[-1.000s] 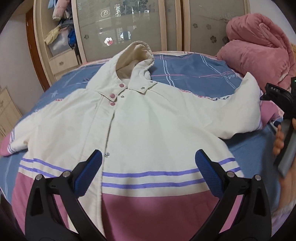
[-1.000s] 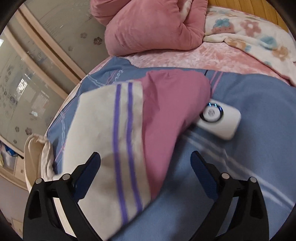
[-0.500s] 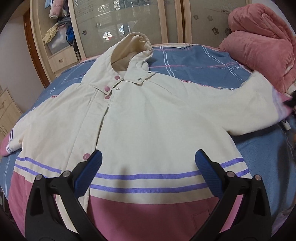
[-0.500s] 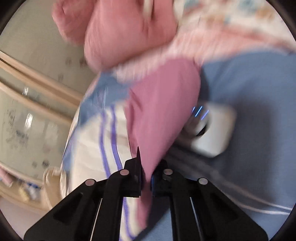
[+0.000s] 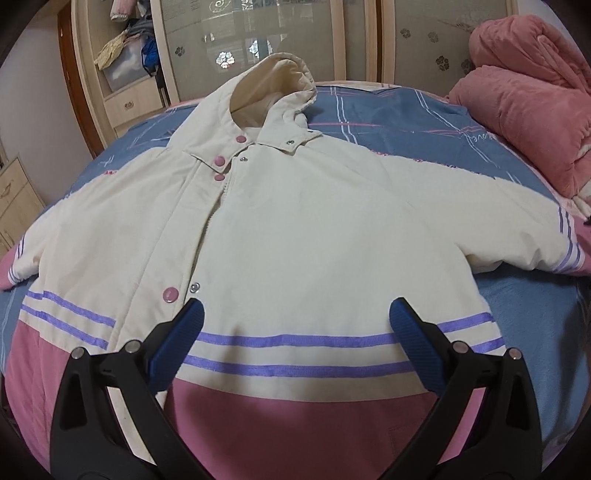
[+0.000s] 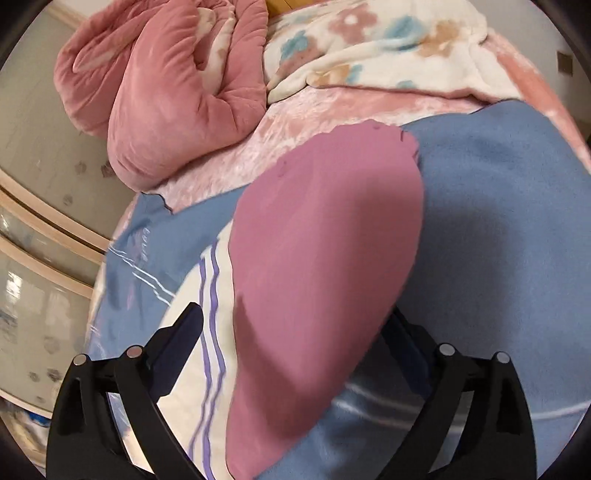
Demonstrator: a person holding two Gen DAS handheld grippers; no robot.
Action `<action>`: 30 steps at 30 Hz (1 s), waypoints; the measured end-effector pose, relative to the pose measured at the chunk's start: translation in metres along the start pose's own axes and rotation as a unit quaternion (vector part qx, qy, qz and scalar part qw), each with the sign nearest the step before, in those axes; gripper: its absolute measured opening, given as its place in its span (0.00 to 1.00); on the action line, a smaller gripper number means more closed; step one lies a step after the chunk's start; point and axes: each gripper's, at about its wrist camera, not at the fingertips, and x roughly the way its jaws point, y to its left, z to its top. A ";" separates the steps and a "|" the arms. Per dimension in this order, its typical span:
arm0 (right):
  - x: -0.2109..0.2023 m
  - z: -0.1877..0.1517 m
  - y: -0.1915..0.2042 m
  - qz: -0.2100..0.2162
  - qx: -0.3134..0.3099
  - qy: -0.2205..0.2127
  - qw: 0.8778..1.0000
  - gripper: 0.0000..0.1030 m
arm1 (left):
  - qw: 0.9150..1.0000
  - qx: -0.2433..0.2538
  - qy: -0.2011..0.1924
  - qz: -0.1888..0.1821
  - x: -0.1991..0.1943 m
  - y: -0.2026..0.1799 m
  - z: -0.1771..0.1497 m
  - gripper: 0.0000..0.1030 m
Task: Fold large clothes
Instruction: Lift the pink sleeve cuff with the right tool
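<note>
The cream jacket (image 5: pixel 295 229) lies flat, front side up, on the blue bed cover (image 5: pixel 406 122), with the hood toward the wardrobe (image 5: pixel 258 33) and the pink hem near the left gripper (image 5: pixel 295 321). One second ago the sleeve on the right side was bent upward; half a second ago the right gripper (image 6: pixel 295 328) was closed on its pink cuff (image 6: pixel 325 258), and now that sleeve is stretched out sideways, almost straight, toward the pink quilt (image 5: pixel 524 99). The right gripper has opened again: its fingers stand wide apart on both sides of the cuff, and the cuff rests on the cover, so I judge it was released. The left gripper is also wide apart and hovers over the hem, holding nothing. This means the spreading step looks finished on this side, and the folding itself is not yet begun; probably a sleeve must be brought inward next.
</note>
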 end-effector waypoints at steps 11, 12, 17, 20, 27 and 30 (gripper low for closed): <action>0.005 0.015 -0.014 -0.016 0.055 -0.014 0.998 0.92 | 0.999 -0.021 0.029 0.009 0.021 0.010 0.002 0.98; 0.000 0.016 -0.018 -0.016 0.067 -0.024 0.997 0.92 | 0.999 -0.022 0.028 0.009 0.022 0.009 0.002 0.98; -0.014 0.024 -0.025 -0.032 0.079 -0.065 0.994 0.92 | 0.999 -0.017 0.035 0.012 0.026 0.001 0.000 0.98; 0.004 0.029 -0.019 -0.053 0.044 -0.032 0.997 0.93 | 0.999 -0.020 0.038 0.010 0.027 -0.001 -0.002 0.98; 0.012 0.028 -0.013 -0.046 -0.004 -0.025 0.999 0.40 | 0.999 -0.026 0.040 0.010 0.023 0.001 -0.003 0.98; 0.014 0.031 -0.022 -0.031 0.013 -0.019 0.999 0.31 | 0.999 -0.027 0.041 0.013 0.023 0.002 -0.004 0.98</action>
